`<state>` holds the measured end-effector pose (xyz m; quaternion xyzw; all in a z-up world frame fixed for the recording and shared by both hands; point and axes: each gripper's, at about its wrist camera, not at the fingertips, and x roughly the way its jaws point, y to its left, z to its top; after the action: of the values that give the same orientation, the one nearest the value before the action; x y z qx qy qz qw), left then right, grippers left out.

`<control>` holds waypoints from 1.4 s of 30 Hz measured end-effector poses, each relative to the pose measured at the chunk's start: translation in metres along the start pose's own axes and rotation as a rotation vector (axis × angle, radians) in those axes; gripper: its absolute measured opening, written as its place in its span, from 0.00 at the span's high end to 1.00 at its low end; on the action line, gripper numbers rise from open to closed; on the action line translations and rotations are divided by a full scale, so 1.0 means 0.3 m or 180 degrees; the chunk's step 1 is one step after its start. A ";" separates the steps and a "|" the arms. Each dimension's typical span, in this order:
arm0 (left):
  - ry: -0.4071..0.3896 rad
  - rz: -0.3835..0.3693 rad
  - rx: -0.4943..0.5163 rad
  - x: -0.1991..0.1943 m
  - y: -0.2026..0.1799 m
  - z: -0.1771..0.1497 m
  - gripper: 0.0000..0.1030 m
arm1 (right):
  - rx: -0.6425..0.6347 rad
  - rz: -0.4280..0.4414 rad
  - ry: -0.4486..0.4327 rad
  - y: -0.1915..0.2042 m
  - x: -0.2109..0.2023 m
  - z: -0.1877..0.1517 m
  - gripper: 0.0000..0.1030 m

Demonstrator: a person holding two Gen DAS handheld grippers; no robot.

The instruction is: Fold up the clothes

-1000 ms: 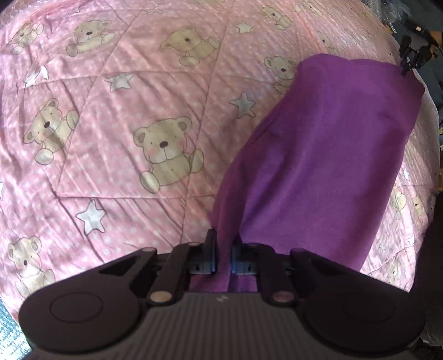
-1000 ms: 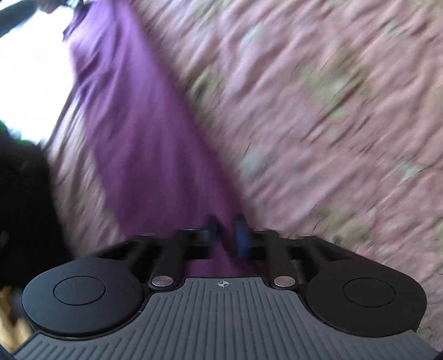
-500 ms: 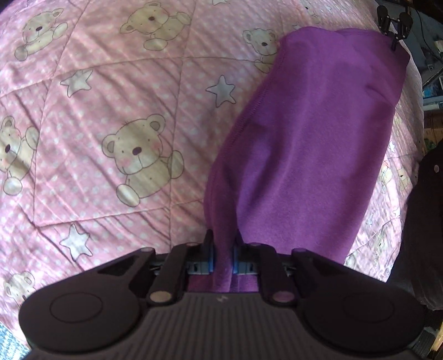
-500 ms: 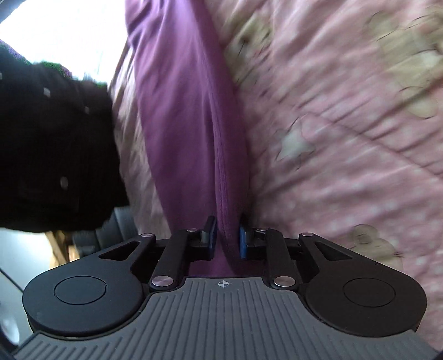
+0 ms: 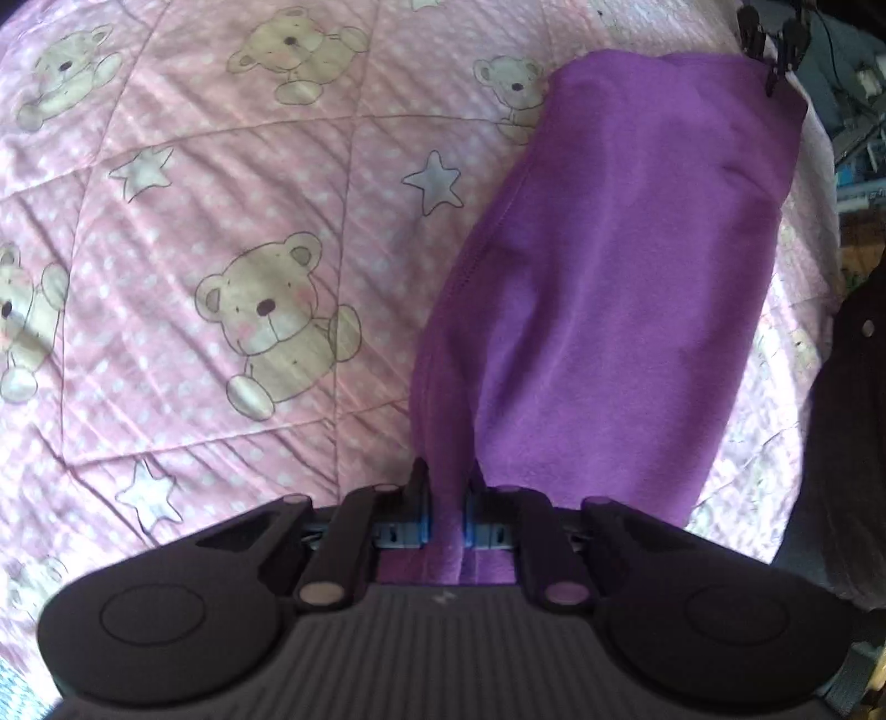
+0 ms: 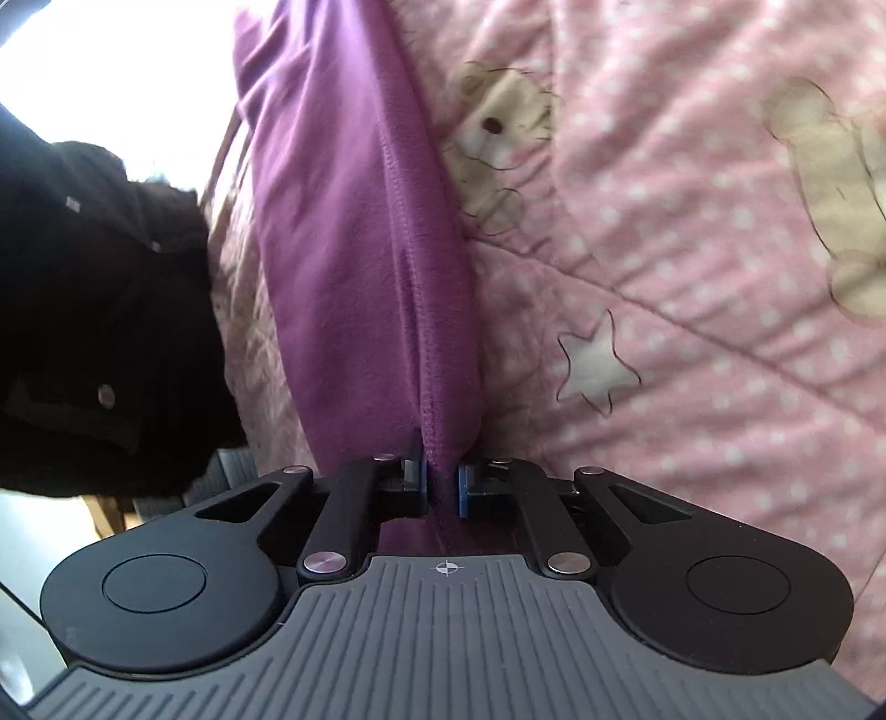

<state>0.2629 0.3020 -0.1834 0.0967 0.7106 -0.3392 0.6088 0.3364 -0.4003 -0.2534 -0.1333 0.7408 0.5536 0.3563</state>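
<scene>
A purple fleece cloth (image 5: 609, 277) hangs stretched between both grippers over a pink quilt. My left gripper (image 5: 447, 482) grips its near bunched corner, the jaws closing with the fabric pressed between the pads. The far corner is pinched by my right gripper (image 5: 775, 44), small at the top right of the left wrist view. In the right wrist view the right gripper (image 6: 441, 471) pinches a hemmed fold of the purple cloth (image 6: 343, 221), jaws closing tight on it. The cloth runs away from it in a long narrow band.
The pink quilt (image 5: 221, 194) with bears and stars spreads under everything, also at the right of the right wrist view as the quilt (image 6: 692, 277). A person's dark buttoned garment (image 6: 99, 304) stands at the bed's edge, seen too as the dark garment (image 5: 847, 415).
The right view has gone from blurred to steady and sunk toward the quilt, its jaws pinching the fold tighter. The left view has shifted over the quilt, cloth still gripped.
</scene>
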 end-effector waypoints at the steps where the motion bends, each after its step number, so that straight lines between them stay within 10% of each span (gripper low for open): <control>1: -0.0022 0.0019 0.0013 -0.012 -0.003 -0.002 0.91 | -0.0007 -0.0066 -0.0026 0.014 -0.001 -0.009 0.96; 12: -0.0633 0.0473 0.0361 -0.330 -0.179 0.047 0.92 | -0.0114 -0.1430 -0.0429 0.273 -0.136 -0.113 0.96; 21: -0.1632 0.1545 0.0884 -0.724 -0.522 0.066 0.94 | -0.0234 -0.3019 -0.0864 0.517 -0.345 -0.243 0.97; 29: -0.1511 0.1804 0.0486 -0.354 -0.573 -0.193 0.93 | -0.0811 -0.4969 -0.0668 0.694 0.033 -0.341 0.96; 32: -0.1168 0.1981 -0.0206 -0.036 -0.462 -0.297 0.93 | -0.0428 -0.5019 -0.0674 0.605 0.339 -0.283 0.81; 35: -0.0832 0.2161 -0.0426 0.141 -0.463 -0.387 0.92 | 0.0268 -0.5100 -0.0896 0.567 0.514 -0.270 0.88; 37: -0.0984 0.2173 -0.0594 0.115 -0.473 -0.425 0.89 | 0.0748 -0.4900 -0.1165 0.609 0.496 -0.300 0.80; 39: -0.1106 0.2151 -0.0795 0.077 -0.453 -0.450 0.84 | 0.1187 -0.4682 -0.1445 0.646 0.463 -0.342 0.43; 42: -0.1046 0.2250 -0.0932 0.051 -0.432 -0.460 0.75 | 0.1916 -0.4120 -0.2134 0.661 0.352 -0.442 0.48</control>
<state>0.0776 0.2831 -0.1464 0.1917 0.5678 -0.0156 0.8003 0.0937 -0.4312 -0.1632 -0.2618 0.4870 0.0224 0.8329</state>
